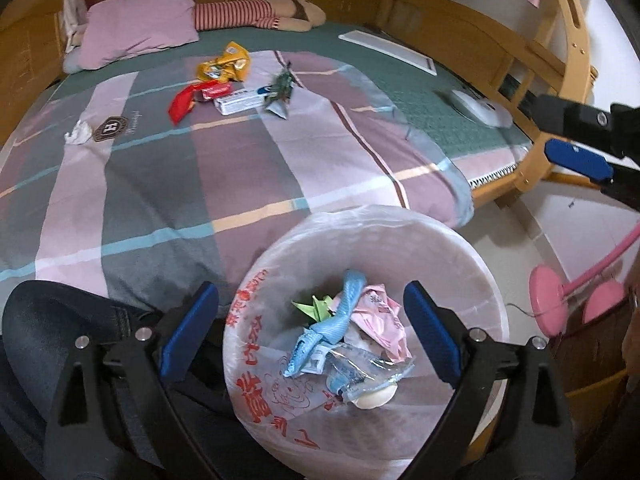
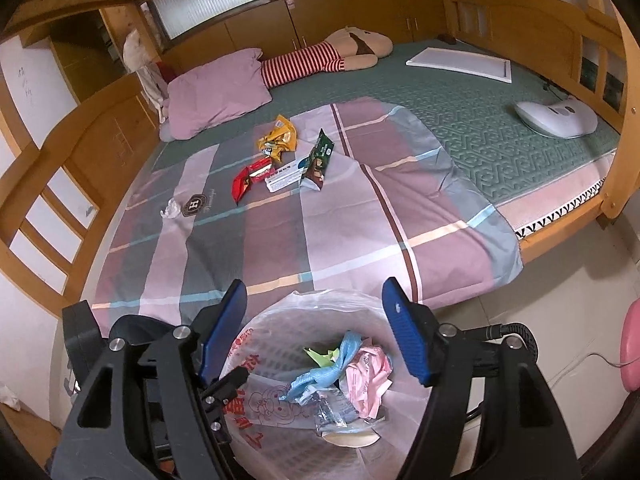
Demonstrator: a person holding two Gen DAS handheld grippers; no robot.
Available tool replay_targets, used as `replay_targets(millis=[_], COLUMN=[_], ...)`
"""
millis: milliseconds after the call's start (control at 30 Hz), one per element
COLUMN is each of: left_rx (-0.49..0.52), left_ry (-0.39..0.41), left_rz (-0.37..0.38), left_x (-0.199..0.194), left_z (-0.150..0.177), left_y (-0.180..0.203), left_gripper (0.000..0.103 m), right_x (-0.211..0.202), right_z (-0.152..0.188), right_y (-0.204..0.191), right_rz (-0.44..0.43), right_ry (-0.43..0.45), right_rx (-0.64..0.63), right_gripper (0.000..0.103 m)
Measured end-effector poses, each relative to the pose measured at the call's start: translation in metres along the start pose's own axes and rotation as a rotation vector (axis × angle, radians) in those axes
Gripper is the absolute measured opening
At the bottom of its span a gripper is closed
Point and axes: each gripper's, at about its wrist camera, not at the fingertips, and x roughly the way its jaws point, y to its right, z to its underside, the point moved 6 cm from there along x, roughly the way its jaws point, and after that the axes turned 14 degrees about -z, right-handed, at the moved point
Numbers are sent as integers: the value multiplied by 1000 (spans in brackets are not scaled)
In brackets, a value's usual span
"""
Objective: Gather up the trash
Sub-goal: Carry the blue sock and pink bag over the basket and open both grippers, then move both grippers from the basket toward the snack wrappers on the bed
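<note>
Both grippers, left gripper (image 1: 311,336) & right gripper (image 2: 312,332), hang w/ jaws wide, empty, over lined bin (image 1: 472,256). Trash pile — yellow wrapper (image 2: 278,138), red wrapper (image 2: 250,178) — sits mid-bed; I'd reach there next, approach low.

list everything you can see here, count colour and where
trash bin: 1, white bag-lined, on floor at bed's foot
trash in bin: several, blue, pink, green, clear
yellow wrapper: 1, on quilt
red wrapper: 1, beside it
white box: 1, on quilt
green packet: 1, right of box
crumpled tissue: 1, white, quilt's left
pillow: 1, purple, bed head
plush toy: 1, striped, behind pillow
white board: 1, far right
white device: 1, right mattress edge
left gripper: blue fingers open over bin
right gripper: blue fingers open, empty
</note>
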Motion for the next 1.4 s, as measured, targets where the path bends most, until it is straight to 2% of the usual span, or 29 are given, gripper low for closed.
replay_targets(millis=[167,333,567,700,800,933,1067,1167,1267,1300,1333,1400], left_rx=[-12,-26,-83,-122,-187,-311,-334,-337,-344,-381,-407,-466], left_ry=[43,85,96,136,136,109,86,112,140,37,-3,0], left_rz=[-56,-115,-126,-210,-274,-338,-370,-424,-453,-458,-421,-324], left_x=[-3,-3,2,8,20,48,77,97,116,131,136,137], left_z=[-6,-12,-16,-30,-44,-74,-104,-122,-121,-113,-109,-106], left_y=[-6,-14,-30,-61,-96,-153,-183,-201,-215,-221,-223,-224], left_gripper=[93,93,93,93,93,93,93,96,96,96,96,96], right_x=[1,4,17,35,66,123,183,235,283,303,315,343], right_z=[-1,-1,-5,-16,-38,-65,-94,-119,-138,-147,-153,-164], right_y=[3,6,2,3,8,18,28,40,55,61,65,74], right_rz=[1,-10,-54,-51,-28,-30,-34,13,66,106,126,160], right_ry=[3,23,51,63,78,38,14,7,-29,-44,-55,-77], right_rx=[0,12,14,14,19,65,112,101,109,100,91,91], right_gripper=[69,74,77,81,81,81,81,81,81,81,81,81])
